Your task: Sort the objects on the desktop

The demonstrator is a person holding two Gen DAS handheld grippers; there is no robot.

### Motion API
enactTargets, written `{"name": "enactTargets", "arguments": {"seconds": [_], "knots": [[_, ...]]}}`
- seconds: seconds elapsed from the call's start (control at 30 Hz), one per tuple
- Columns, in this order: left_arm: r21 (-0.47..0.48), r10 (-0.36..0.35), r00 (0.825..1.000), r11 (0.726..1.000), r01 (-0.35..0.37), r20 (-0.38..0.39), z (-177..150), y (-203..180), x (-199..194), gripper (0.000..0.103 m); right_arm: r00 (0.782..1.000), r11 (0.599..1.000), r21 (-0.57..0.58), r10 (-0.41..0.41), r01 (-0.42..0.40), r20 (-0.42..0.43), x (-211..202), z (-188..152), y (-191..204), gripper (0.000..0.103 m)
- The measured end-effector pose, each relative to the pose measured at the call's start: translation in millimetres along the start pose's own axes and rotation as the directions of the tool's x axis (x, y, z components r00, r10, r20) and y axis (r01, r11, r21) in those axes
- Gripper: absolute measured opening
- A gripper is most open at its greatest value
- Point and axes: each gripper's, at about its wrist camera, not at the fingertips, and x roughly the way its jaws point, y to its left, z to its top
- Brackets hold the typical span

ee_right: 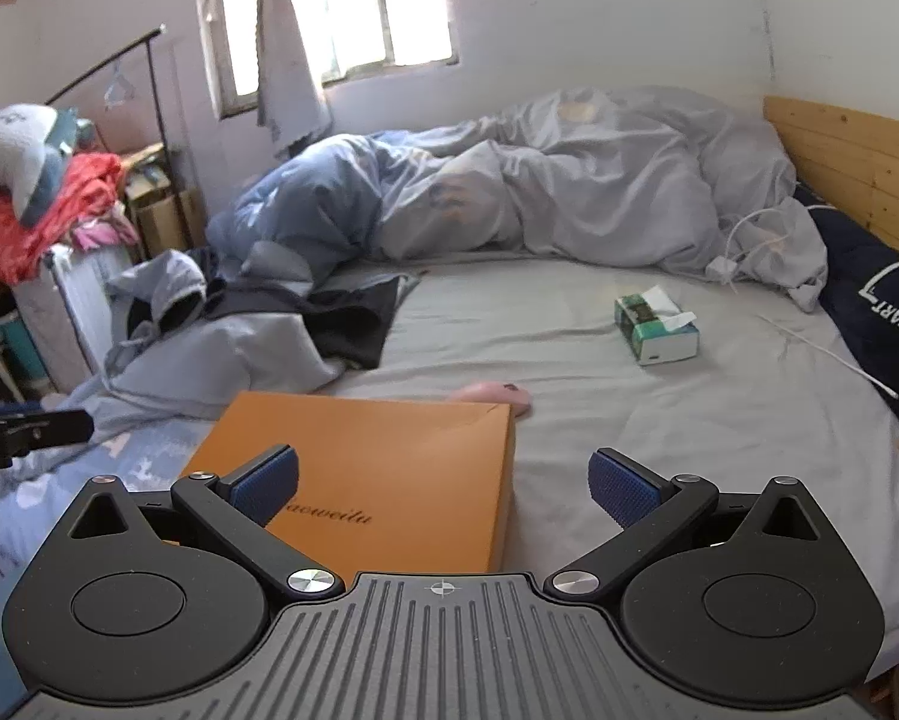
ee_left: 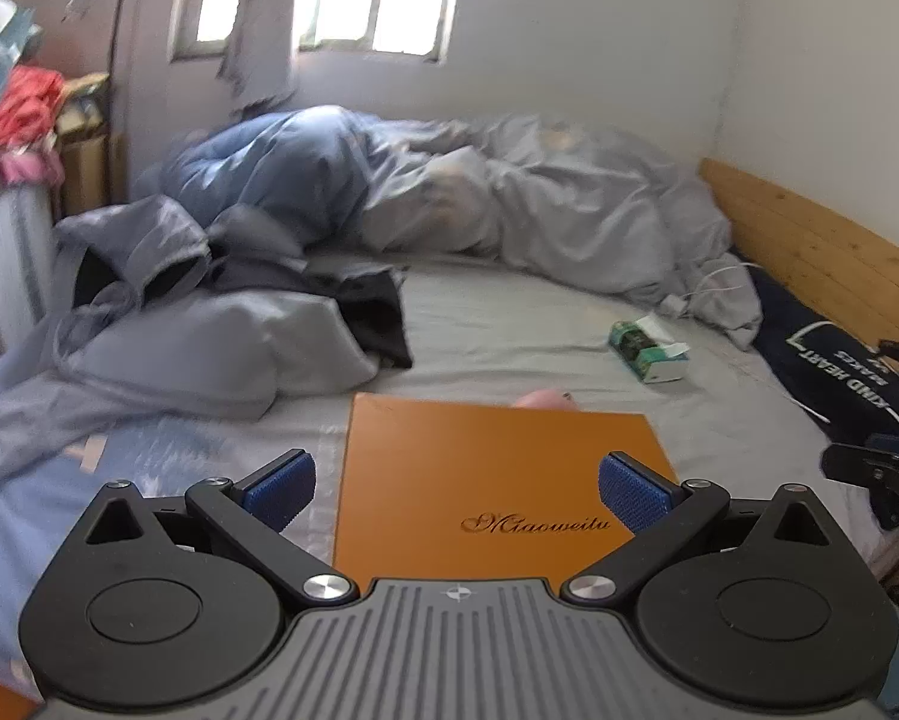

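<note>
Bed sheet [ee_right: 629, 396], orange box [ee_right: 377, 456] as landmark
Left gripper [ee_left: 456, 495] and right gripper [ee_right: 443, 489] both gape wide above the box, holding nothing; pink mouse [ee_right: 497, 396] behind it

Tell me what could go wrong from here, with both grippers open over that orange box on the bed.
1. The pink object sits right behind the orange box, mostly hidden; pushing the box forward could knock it away.
2. The box is wide and flat; the right gripper straddles only its right edge, the left gripper its middle, so a one-sided grip may tilt or slip.
3. The soft grey sheet may bunch up under the box.
</note>
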Motion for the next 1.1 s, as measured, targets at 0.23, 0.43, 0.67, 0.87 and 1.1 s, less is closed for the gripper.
{"name": "enactTargets", "arguments": {"seconds": [0.23,0.43,0.67,0.87,1.1], "knots": [[0.023,-0.038,0.999,0.999,0.037,0.009,-1.8,-10.4,-2.1,0.103,1.000,1.000,0.008,-0.005,0.005,-0.007,-0.4,0.6,1.4,0.103],[-0.008,-0.004,1.000,1.000,0.004,-0.010,-1.5,-8.5,0.3,0.103,1.000,1.000,0.005,0.003,-0.003,-0.014,1.0,0.4,1.7,0.103],[-0.018,-0.011,0.999,1.000,0.010,-0.037,-2.9,-6.6,4.0,0.103,1.000,1.000,0.007,0.010,-0.010,-0.021,1.5,0.1,2.1,0.103],[-0.005,-0.027,0.998,1.000,0.027,-0.048,-4.0,-8.9,4.5,0.103,0.999,1.000,0.016,0.015,-0.015,-0.028,1.9,-0.5,1.6,0.103],[0.004,-0.035,0.999,0.999,0.035,-0.042,-4.7,-11.4,3.7,0.103,0.999,0.999,0.029,0.016,-0.015,-0.033,3.9,-0.5,0.4,0.103]]}}
